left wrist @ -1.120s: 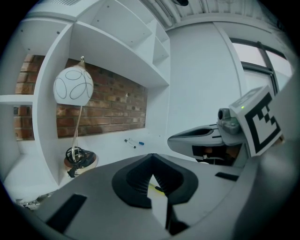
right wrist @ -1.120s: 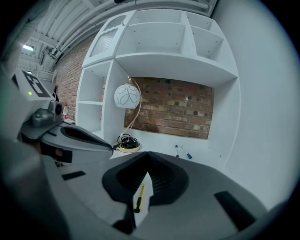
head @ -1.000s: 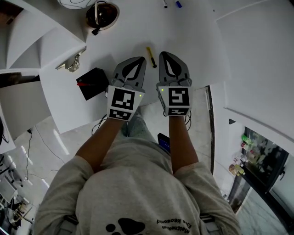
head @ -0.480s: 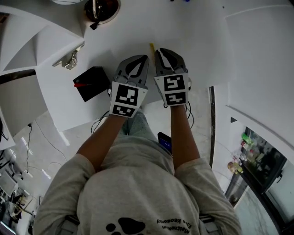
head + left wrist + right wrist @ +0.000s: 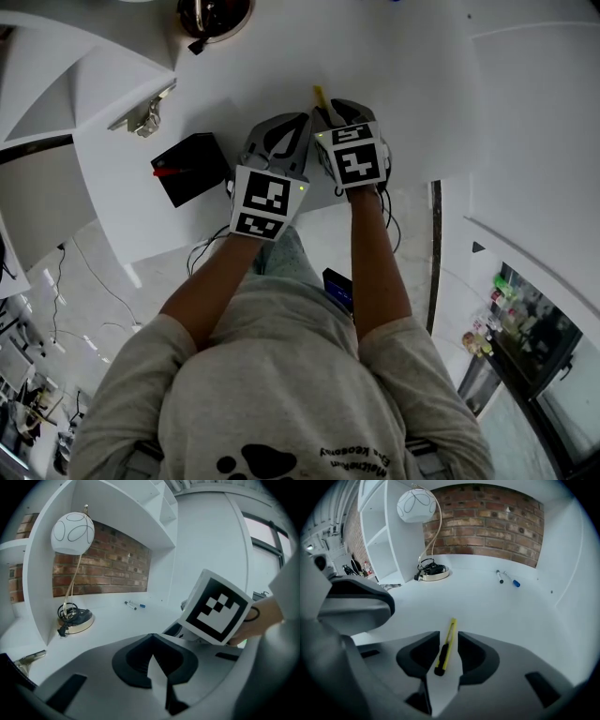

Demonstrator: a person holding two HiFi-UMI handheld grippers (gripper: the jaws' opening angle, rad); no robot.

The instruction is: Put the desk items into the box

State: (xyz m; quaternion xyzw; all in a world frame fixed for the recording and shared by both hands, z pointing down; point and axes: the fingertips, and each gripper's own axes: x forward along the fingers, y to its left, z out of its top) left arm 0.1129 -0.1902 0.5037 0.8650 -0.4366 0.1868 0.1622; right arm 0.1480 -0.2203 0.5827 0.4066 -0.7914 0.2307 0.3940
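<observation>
The black box (image 5: 192, 169) sits on my desk (image 5: 487, 606) left of both tongs, contents unclear. My right tongs (image 5: 449, 637), jaws just opened wide, straddle one yellow utility knife (image 5: 446, 648) without pressing it. Left tongs (image 5: 152, 637) are closed, empty. Two markers (image 5: 499, 576) lie beyond.

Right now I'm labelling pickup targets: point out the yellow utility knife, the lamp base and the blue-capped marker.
yellow utility knife (image 5: 446, 645), right gripper view, middle of its handle.
lamp base (image 5: 437, 577), right gripper view, front rim.
blue-capped marker (image 5: 515, 583), right gripper view, its blue cap.
</observation>
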